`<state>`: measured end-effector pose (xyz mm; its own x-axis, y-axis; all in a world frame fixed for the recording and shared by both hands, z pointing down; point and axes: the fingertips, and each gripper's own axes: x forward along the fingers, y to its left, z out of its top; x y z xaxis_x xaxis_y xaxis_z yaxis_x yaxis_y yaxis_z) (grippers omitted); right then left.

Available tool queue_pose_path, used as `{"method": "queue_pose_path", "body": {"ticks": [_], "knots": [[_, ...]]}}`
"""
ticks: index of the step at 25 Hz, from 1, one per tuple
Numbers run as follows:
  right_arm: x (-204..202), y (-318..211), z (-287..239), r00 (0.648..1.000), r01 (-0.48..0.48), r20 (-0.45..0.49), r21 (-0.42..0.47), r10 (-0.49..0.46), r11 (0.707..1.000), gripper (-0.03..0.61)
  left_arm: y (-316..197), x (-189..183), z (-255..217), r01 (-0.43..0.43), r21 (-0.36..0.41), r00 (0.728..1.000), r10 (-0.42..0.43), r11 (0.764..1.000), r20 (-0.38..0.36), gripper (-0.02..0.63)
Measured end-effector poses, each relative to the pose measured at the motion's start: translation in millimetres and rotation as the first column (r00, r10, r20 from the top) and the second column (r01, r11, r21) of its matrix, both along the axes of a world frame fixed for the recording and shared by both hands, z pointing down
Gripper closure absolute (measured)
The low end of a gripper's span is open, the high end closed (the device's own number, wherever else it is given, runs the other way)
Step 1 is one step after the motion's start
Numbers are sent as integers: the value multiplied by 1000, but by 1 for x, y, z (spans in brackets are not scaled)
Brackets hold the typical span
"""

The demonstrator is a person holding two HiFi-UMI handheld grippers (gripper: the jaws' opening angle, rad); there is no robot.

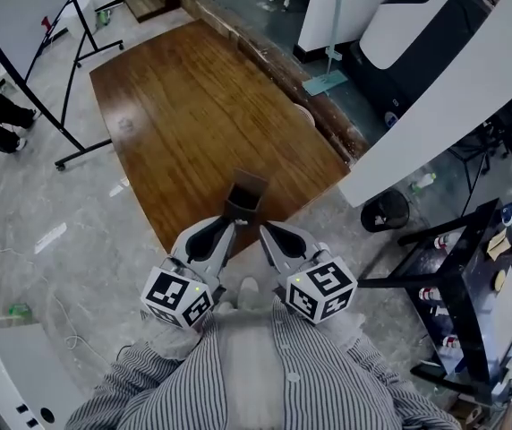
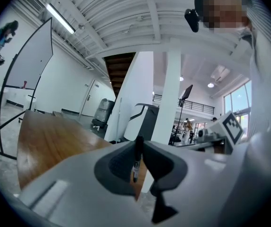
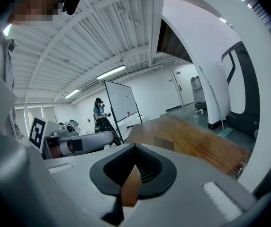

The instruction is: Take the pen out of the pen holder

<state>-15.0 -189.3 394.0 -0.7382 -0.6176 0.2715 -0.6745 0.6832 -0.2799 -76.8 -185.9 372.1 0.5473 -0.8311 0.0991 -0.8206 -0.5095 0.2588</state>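
1. The left claw (image 2: pixel 138 148) is closed most of the way onto a black pen (image 2: pixel 136 159). The two dark pads press on it from either side and leave only the pen's own width between them.
2. The pen stands nearly upright in that grip. Its top is level with the pad tips and its lower end hangs below them.
3. Just behind and below the pen's lower end is the brown pen holder (image 2: pixel 143 175). Neither view shows whether the tip is inside the holder or clear of it.
4. From the head view, the left claw (image 1: pixel 230 227) points at the near left side of the pen holder (image 1: pixel 245 199), with its tips right against it.
5. The right claw (image 1: pixel 264 232) comes in beside the left one, and its tips are at the holder's near right side.
6. In its own view, the right claw (image 3: pixel 134 150) is drawn almost together. A thin brown edge of the pen holder (image 3: pixel 131 187) is pinched between the pads.
7. The holder sits straight ahead of both claws at the near edge of a wooden table (image 1: pixel 184 106). The tabletop stretches away beyond the tips.
8. Behind the tips, each claw carries its marker cube, and the two cubes are close to the person's striped shirt (image 1: pixel 337 379).
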Motion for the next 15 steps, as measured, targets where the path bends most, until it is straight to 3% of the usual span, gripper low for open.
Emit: {"method": "queue_pose_path", "body": {"ticks": [15], "knots": [[-1, 17, 8, 1000, -3, -14, -42, 3, 999, 580, 13, 1, 0, -11, -25, 1000, 10, 1000, -27, 565]]}}
